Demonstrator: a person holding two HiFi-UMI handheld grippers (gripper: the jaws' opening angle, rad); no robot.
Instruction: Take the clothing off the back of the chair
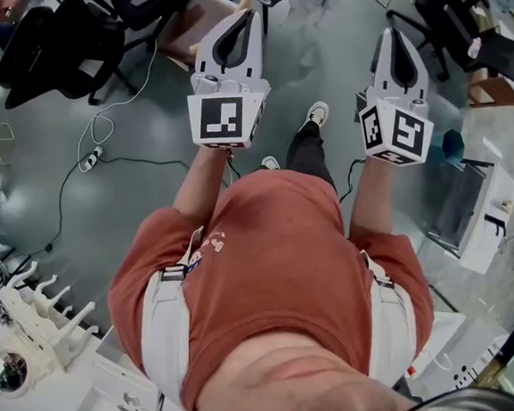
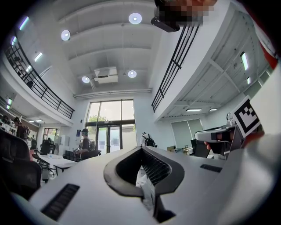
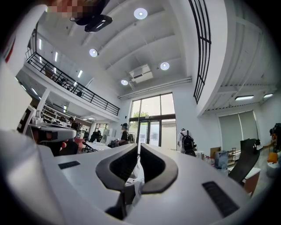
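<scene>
So, head view first: left gripper [image 1: 248, 16] and right gripper [image 1: 389, 34] are held out side by side ahead of the person's red shirt [image 1: 280, 247], over grey floor [image 1: 155, 146]. Both sets of jaws are together, with nothing hanging from either. At upper left stands a black office chair [image 1: 93, 34] with a dark, limp mass over its back, probably the clothing [image 1: 37, 64]. It is well apart from both grippers and too dark to tell the garment type.

Left gripper view: jaws meet at the tips and point a little above level toward tall windows [image 2: 109, 127]. A white scrap sits low in the hollow; I cannot tell whether it belongs to the gripper.

Right gripper view: jaws closed to a slit, gripping nothing I can identify, aimed at the same windows.

Judgement: the fabric should be soft and light and will sag and slide. Best hold looks like the fold along the top of the chair back, one gripper at each shoulder, lifting up before pulling away. The chair may roll.
</scene>
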